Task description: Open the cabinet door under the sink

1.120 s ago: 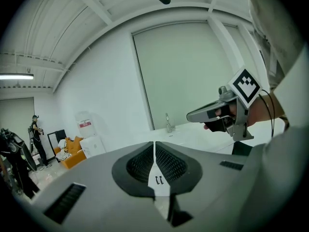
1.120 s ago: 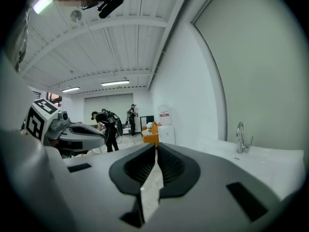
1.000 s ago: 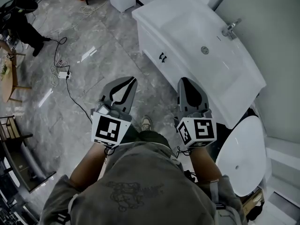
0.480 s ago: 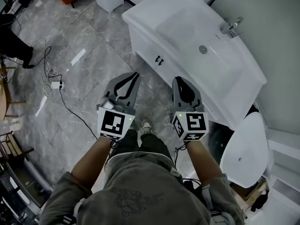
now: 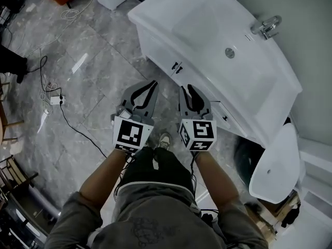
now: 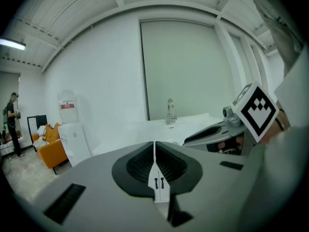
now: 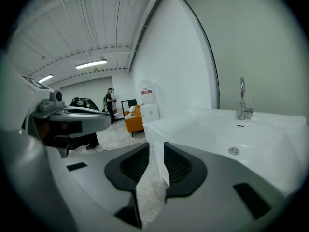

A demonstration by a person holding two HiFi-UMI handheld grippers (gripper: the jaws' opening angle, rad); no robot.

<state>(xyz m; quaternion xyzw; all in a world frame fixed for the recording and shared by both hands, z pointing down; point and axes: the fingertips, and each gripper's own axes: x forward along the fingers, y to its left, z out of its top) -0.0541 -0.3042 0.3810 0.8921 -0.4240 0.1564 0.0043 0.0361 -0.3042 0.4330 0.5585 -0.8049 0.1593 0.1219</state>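
Both grippers hung over the grey floor [image 5: 93, 61] in front of the white cabinet [image 5: 155, 48], and neither of them touched it. The left gripper [image 5: 151, 86] was clenched on nothing. In its own view the jaws met at the tips, and only a thin slit remained lower down, through which two dark handles [image 6: 158, 182] appeared. The right gripper [image 5: 187, 89] was released, with its jaws a little apart. Between them were only a corner of the cabinet and the floor.

In the head view the handles [image 5: 177, 66] sat side by side on the cabinet front, just under the sink [image 5: 207, 19]. They were ahead of both grippers and apart from them. The doors looked closed, so I judged that the opening had not begun.

Several things could go wrong from this position. The handles were small and very close to each other, so a gripper with wide jaws might catch both and pull two doors together. The left gripper could not take a handle at all while it remained clenched, and would only push against the door. If only the tips held a handle, they might slip off once the pull started. The person's shoe [image 5: 163, 138] was near the cabinet, so an opening door might strike the leg or the idle gripper.
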